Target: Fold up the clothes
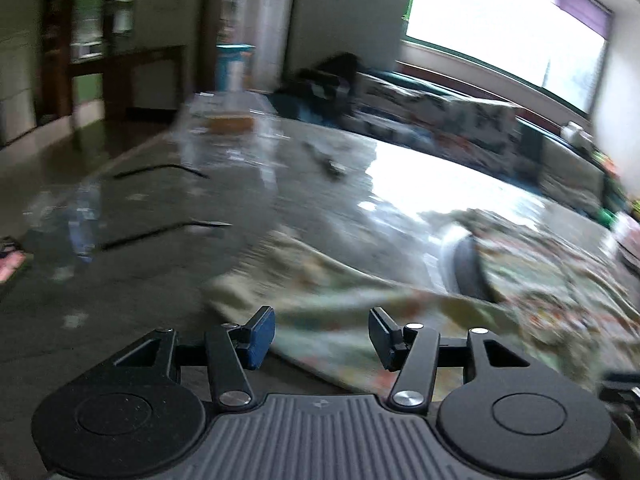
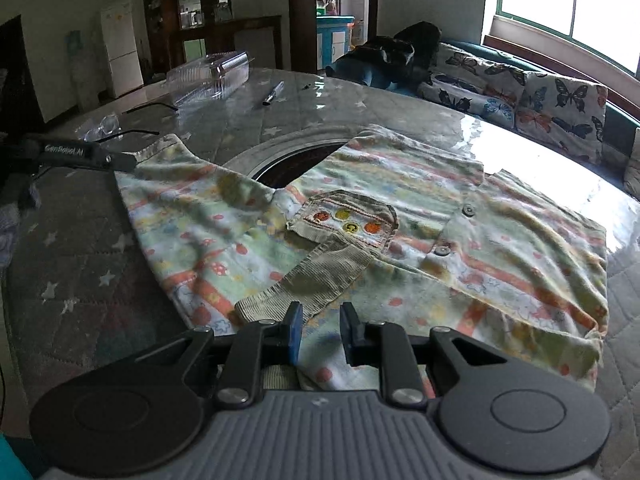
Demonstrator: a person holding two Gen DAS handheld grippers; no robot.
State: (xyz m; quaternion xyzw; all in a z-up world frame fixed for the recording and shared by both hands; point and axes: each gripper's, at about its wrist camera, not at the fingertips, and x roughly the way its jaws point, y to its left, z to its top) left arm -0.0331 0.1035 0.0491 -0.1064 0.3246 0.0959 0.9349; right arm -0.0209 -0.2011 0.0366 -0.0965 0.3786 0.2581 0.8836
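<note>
Right wrist view: one patterned shirt [image 2: 360,232] lies flat on the table [image 2: 80,280], its hem between the open jaws of the right gripper [image 2: 319,334]; left gripper [image 1: 322,338] likewise open, at the shirt's edge.

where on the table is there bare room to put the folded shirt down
Bare cloth lies left of the shirt, below the glasses, and beyond the round opening, right of the pen. The far left, around the plastic box, is crowded.
</note>
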